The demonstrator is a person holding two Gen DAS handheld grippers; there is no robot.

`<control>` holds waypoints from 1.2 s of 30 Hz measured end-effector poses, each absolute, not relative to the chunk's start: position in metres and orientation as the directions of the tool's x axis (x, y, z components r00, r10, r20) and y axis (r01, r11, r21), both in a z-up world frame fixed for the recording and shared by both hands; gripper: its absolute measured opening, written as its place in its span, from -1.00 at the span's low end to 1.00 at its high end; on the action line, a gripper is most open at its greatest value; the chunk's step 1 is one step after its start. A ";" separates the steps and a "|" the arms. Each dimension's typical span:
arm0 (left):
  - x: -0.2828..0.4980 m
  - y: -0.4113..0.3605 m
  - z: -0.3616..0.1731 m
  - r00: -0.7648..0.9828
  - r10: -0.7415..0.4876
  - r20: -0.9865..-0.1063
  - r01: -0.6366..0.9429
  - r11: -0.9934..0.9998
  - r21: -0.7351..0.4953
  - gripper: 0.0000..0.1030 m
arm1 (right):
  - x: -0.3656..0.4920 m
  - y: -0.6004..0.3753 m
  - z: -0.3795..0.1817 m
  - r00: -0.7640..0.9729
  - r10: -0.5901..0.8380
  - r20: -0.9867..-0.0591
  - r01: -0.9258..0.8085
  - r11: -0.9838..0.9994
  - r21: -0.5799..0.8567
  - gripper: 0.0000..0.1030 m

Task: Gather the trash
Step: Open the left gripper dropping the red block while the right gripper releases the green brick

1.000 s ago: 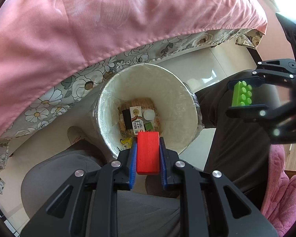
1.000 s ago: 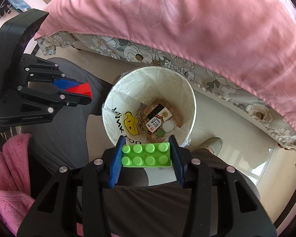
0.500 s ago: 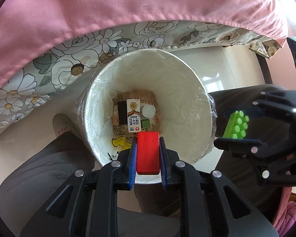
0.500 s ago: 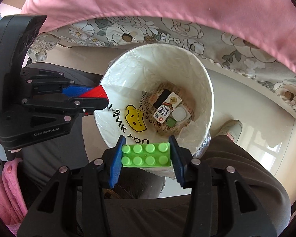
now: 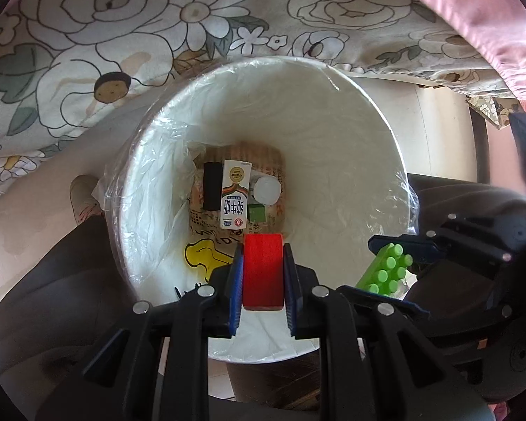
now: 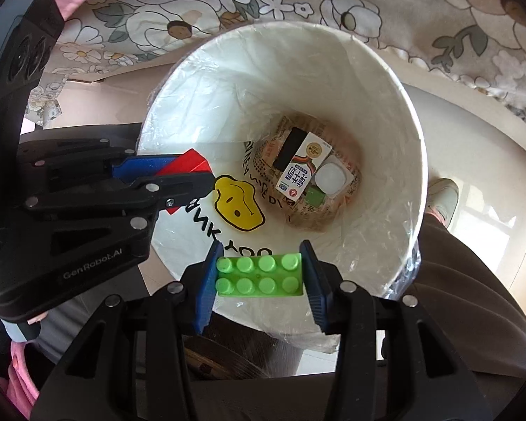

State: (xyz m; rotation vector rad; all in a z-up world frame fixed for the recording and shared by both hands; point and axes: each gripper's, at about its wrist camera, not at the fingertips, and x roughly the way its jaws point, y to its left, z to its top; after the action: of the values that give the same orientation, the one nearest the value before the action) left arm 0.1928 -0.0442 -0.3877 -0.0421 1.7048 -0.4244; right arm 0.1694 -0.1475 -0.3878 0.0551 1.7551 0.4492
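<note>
A: Left gripper [image 5: 262,282]: jaws clenched on red block [image 5: 263,269], poised above the bin [image 5: 385,133] mouth.

B: Bin contents?

A: Milk carton [image 5: 234,194], white cap [image 5: 267,191], small green cube [image 5: 257,213], black piece, all on printed paper at the bottom. Collected already, I judge.

B: Right side?

A: Right gripper [image 6: 259,275]: jaws grasping green brick [image 6: 259,274], over the near rim.

B: Left to do?

A: Both pieces unreleased; the drops remain.
</note>
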 end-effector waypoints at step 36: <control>0.206 -0.050 -0.461 -0.372 -0.248 -0.895 0.108 0.946 -0.307 -0.04 | 0.193 -0.139 -0.462 -0.337 0.240 -0.910 -0.105 0.951 0.290 0.34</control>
State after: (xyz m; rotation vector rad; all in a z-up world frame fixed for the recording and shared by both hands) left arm 0.2056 -0.0500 -0.4612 -0.1013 1.9170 -0.3751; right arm 0.1931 -0.1389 -0.4622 0.0984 1.8833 0.3519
